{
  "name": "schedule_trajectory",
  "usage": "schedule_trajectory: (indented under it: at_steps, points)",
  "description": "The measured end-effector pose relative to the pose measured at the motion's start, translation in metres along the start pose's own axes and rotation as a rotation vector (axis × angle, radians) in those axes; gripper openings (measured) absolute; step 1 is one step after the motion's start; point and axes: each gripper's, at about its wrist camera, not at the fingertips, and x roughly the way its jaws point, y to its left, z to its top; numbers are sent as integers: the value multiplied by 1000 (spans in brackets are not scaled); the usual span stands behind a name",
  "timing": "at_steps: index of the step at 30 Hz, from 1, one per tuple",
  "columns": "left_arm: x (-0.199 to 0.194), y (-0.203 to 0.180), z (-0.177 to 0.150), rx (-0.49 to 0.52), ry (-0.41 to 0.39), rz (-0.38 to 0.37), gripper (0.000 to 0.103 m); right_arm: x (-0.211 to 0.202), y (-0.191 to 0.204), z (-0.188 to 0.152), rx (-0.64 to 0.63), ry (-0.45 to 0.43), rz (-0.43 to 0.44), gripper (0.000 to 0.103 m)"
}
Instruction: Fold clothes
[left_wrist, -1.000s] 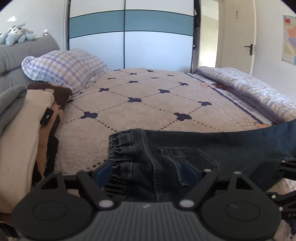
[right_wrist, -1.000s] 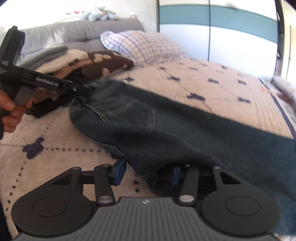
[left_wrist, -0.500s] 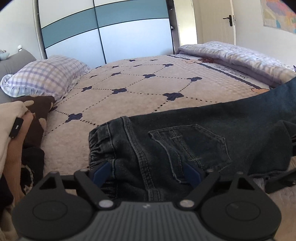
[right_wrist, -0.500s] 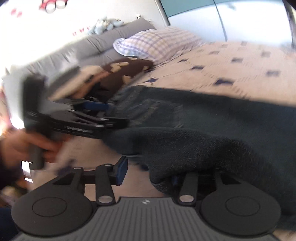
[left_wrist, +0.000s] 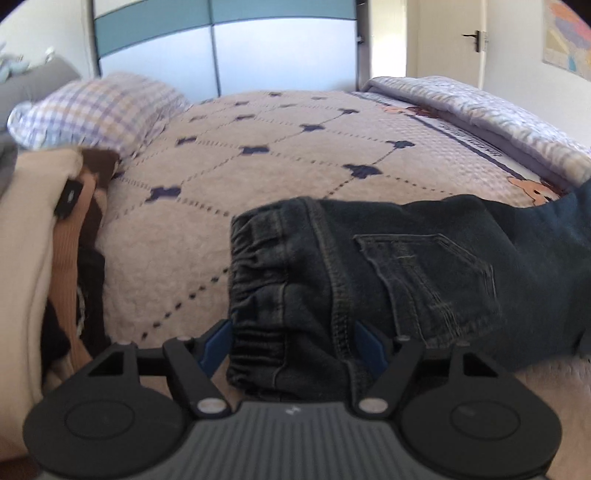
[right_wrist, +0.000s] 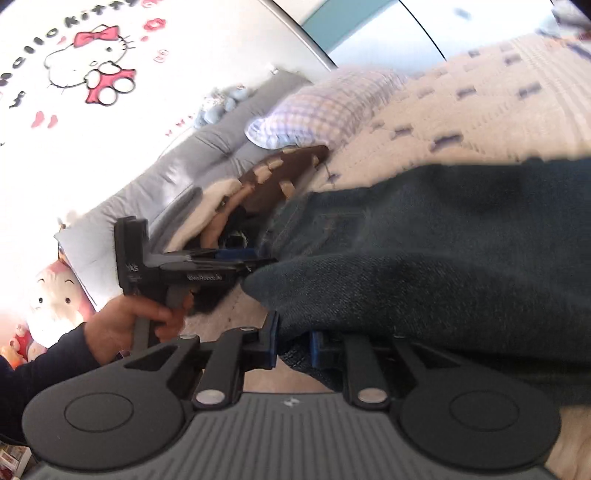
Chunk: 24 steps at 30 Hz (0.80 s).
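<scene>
A wide bed (left_wrist: 258, 206) fills the room, its pale quilted cover dotted with dark blue clover shapes, and behind it stands a wardrobe (left_wrist: 221, 44) with blue and white sliding doors. A folded checked duvet (left_wrist: 480, 114) lies along the far right edge of the bed, and a checked pillow (left_wrist: 92, 107) sits at the head, just beside a heap of cream, tan and brown clothes (left_wrist: 40, 236) near the left edge. Spread across the near side of the cover is a pair of dark jeans (left_wrist: 406, 273), back pocket up, the gathered elastic waistband toward the heap. The left gripper (left_wrist: 291, 343) straddles that waistband with its blue pads set wide on either side; its jaws have just been narrowing a little, the denim between them, though I cannot tell whether the pads press on it. The right gripper (right_wrist: 293, 343), tilted over, has its jaws just drawn in close and clamps a fold of the jeans' edge. In the right wrist view a hand (right_wrist: 136, 325) in a dark sleeve grips the handle of the left gripper.
</scene>
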Motion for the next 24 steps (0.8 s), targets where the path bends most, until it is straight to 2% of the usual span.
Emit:
schedule_trajectory:
  at_steps: [1, 2, 6, 9, 12, 16, 18, 22, 24]
  points:
    - [3, 3, -1, -23, 8, -7, 77, 12, 2, -6, -44, 75, -56, 18]
    - [5, 6, -1, -45, 16, -14, 77, 17, 6, -12, -81, 100, -85, 18]
    - [4, 6, -4, -64, 15, -9, 78, -7, 16, -11, -49, 14, -69, 19]
    - [-4, 0, -2, -52, 1, 26, 76, -2, 26, -26, -144, 109, -154, 22]
    - [-7, -3, -3, -44, -4, 57, 76, -14, 32, -39, -144, 119, -149, 22]
    - [1, 7, -7, -124, 10, 60, 83, -35, 26, -39, -43, 10, -195, 22]
    - [4, 7, -9, -156, 10, 65, 83, -36, 18, -32, 32, -46, -166, 22]
    - [4, 6, -8, -170, 1, 86, 83, -15, 1, -30, 189, -26, -178, 22]
    - [2, 7, -6, -169, -1, 90, 82, -19, -4, -33, 256, -101, -137, 22]
